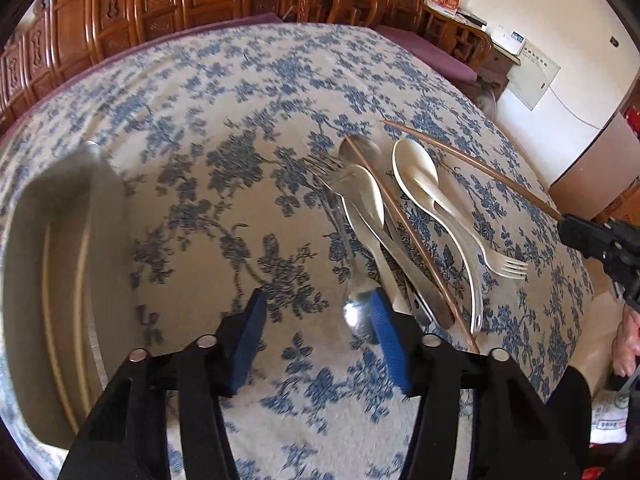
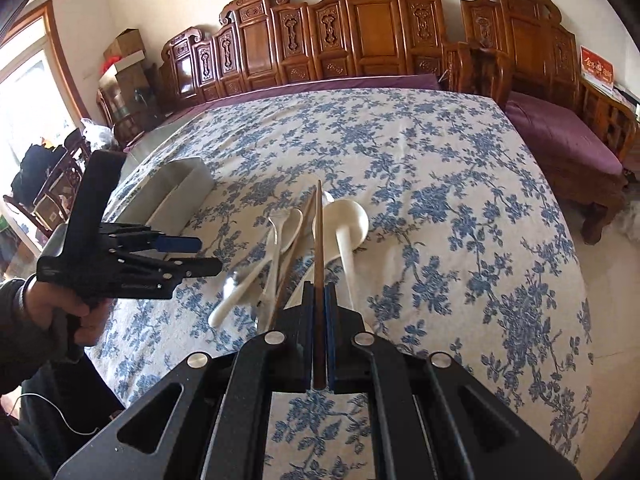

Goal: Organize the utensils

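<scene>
Up close, at the bottom centre of the right wrist view, the right gripper (image 2: 319, 344) is clamped tight on a slim brown wooden chopstick (image 2: 318, 240), which points away over the heap of cutlery. In the left wrist view, low in the frame, the left gripper (image 1: 316, 344) stands partly spread with nothing between its blue pads (image 1: 386, 340); one pad sits just beside the bowl of a shiny steel spoon (image 1: 354, 308). Beyond, at centre right, a second brown chopstick (image 1: 404, 224) lies across steel handles, a cream plastic spoon (image 1: 416, 172) and a cream plastic fork (image 1: 506, 266), all on the blue-flowered tablecloth (image 1: 240, 92). A grey rectangular organiser tray (image 1: 52, 260) waits at the left edge, well apart from the pile. The likely risks: the thin chopstick could swivel in the pinch as it travels, and the left jaws, closing on the crowded heap, could catch a neighbouring handle and drag the overlapping pieces.
</scene>
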Motion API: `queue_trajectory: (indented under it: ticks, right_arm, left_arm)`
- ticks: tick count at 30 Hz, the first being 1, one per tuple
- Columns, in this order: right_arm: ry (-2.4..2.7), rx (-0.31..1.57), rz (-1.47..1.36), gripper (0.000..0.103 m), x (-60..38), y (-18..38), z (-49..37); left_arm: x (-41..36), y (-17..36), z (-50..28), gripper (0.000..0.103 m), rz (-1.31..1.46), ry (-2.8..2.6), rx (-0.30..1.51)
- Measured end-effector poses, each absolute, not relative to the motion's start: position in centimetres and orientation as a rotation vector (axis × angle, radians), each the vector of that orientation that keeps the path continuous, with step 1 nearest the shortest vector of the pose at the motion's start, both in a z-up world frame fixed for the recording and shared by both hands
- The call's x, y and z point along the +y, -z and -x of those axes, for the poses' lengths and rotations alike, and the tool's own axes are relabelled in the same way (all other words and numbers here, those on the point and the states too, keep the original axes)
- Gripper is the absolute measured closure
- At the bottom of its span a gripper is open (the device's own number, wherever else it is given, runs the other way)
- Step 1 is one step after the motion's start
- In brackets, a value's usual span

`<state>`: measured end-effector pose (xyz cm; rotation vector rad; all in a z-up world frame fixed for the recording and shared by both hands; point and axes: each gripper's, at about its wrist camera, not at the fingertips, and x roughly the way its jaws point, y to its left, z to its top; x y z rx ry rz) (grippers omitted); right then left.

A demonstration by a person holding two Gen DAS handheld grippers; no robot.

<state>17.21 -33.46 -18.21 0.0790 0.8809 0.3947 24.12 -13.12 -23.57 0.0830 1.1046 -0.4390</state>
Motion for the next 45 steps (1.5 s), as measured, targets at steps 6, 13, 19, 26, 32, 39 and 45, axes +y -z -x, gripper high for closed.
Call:
queue_trajectory:
  ticks: [6,13,19,26,32,39,45]
  right_arm:
    - [-0.393,0.884,-0.094,0.097,-34.5,18.8,-17.2]
    - [-0.391,0.883,-0.107,0.097,-35.1,19.1,-17.3]
    - [-0.389,0.889,-0.108,0.097,-35.0,19.2,-17.1]
    - [-0.388,0.889,-0.091,0.097,-34.2,18.7,-16.6]
    - [-0.385,0.892,-0.088,0.097,-32.7,17.8,-16.0]
    - [-0.385,0.884,-0.062,0.097,-31.0,16.5,-15.3]
    - [-0.388,0.861,-0.047,0.097,-29.6,14.5,-14.9]
  left_arm:
    - [-13.7,24.6,-24.9,0.06,-0.033,0.461,1.131]
    - [-15.2,25.0,-24.7,0.065,-0.05,0.481,1.135]
    - [-15.6,24.9,-24.2,0.088,-0.026,0.515,1.148]
    - [-14.6,23.3,-23.2,0.101,-0.026,0.496,1.115]
    - [-12.9,20.9,-22.4,0.101,-0.037,0.472,1.072]
    - [-10.9,17.4,-21.2,0.101,-0.048,0.445,1.012]
    - [-9.3,14.8,-20.5,0.101,-0.05,0.423,0.969]
